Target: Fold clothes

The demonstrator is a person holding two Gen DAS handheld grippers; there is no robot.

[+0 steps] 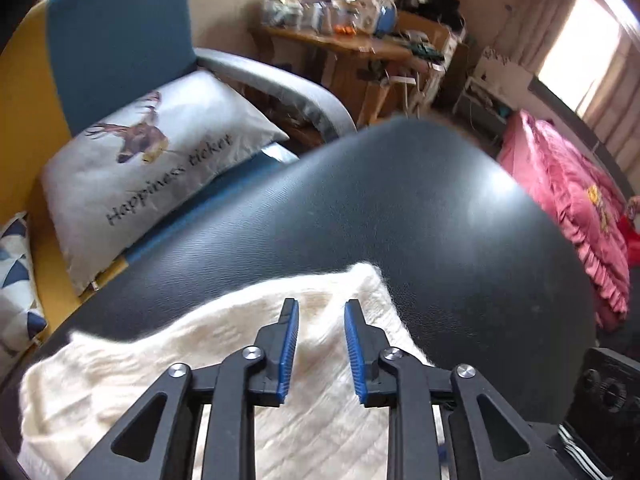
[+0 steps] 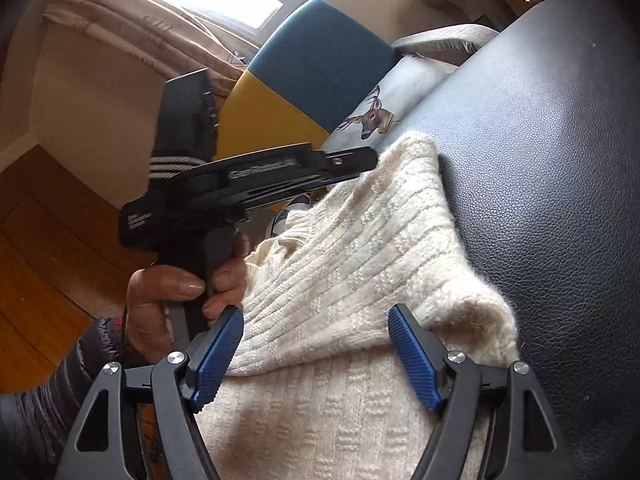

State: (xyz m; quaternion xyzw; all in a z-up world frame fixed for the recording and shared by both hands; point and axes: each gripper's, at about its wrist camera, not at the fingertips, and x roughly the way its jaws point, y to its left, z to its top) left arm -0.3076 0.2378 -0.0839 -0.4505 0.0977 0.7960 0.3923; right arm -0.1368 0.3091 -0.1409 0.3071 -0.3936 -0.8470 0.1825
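A cream knitted sweater [image 1: 192, 364] lies folded on a black leather surface [image 1: 420, 208]. My left gripper [image 1: 321, 306] hovers over the sweater's far part, open, with nothing between its blue pads. In the right wrist view the sweater [image 2: 352, 248] shows a folded layer on top of a lower one. My right gripper [image 2: 316, 314] is wide open above the fold's edge, holding nothing. The left gripper [image 2: 360, 162] shows there from the side, over the sweater's far end, held by a person's hand [image 2: 168, 300].
A blue and yellow sofa [image 1: 116, 32] with a deer-print cushion [image 1: 144, 160] stands beyond the black surface. A pink bedspread [image 1: 568, 200] lies to the right. A cluttered wooden desk [image 1: 352, 44] is at the back. Wooden floor [image 2: 44, 240] shows on the left.
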